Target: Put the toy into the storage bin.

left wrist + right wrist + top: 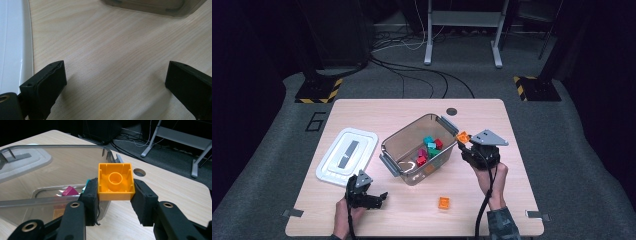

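A clear plastic bin [409, 172] stands in the middle of the table with several coloured bricks [430, 147] inside. My right gripper [463, 138] is shut on an orange brick [462, 136] just past the bin's right rim. In the right gripper view that orange brick [115, 181] shows its hollow underside between the jaws, with the bin [50, 170] behind and to the left. A second orange brick [444, 202] lies on the table near the front. My left gripper [382, 196] rests low at the front left, open, with bare wood between its jaws [115, 77].
The bin's white lid [347, 155] lies flat at the left, and its edge [15, 45] runs beside my left gripper. A round cable hole [452, 111] sits near the table's far edge. Stands and cables cover the floor beyond.
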Demonstrator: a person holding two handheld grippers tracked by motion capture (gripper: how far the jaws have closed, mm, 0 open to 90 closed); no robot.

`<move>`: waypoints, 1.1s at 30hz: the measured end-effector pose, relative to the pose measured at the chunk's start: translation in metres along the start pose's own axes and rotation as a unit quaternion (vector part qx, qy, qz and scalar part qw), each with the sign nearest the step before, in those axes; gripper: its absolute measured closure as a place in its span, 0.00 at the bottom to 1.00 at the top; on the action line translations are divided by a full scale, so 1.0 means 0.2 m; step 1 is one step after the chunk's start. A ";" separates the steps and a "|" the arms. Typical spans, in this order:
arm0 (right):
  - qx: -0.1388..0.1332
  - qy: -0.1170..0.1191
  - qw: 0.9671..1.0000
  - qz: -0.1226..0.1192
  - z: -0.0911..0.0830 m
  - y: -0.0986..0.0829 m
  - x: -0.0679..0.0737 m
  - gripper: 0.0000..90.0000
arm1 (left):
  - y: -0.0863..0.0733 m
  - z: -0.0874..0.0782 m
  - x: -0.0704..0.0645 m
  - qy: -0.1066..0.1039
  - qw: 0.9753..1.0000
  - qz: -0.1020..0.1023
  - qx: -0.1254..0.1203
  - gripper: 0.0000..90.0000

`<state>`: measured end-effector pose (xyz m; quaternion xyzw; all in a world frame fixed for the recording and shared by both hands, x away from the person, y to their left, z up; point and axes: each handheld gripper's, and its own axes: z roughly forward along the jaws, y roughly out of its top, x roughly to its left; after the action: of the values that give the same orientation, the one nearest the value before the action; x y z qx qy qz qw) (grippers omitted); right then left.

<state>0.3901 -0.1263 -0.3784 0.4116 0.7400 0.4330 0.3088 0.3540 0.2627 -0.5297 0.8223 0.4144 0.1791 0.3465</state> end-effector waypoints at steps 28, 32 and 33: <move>0.003 0.019 1.000 -0.012 0.22 0.18 0.02 0.65 | 0.00 0.00 0.00 0.000 1.000 0.000 0.000 0.04; 0.010 0.025 1.000 -0.011 0.27 0.18 0.03 0.65 | 0.00 0.00 0.00 0.000 1.000 -0.001 -0.001 0.04; 0.011 0.026 1.000 -0.010 0.28 0.18 0.03 0.65 | 0.00 0.00 0.00 0.000 1.000 -0.001 -0.001 0.04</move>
<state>0.4451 -0.0899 -0.3710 0.3959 0.7567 0.4324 0.2893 0.3540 0.2625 -0.5297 0.8215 0.4153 0.1788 0.3474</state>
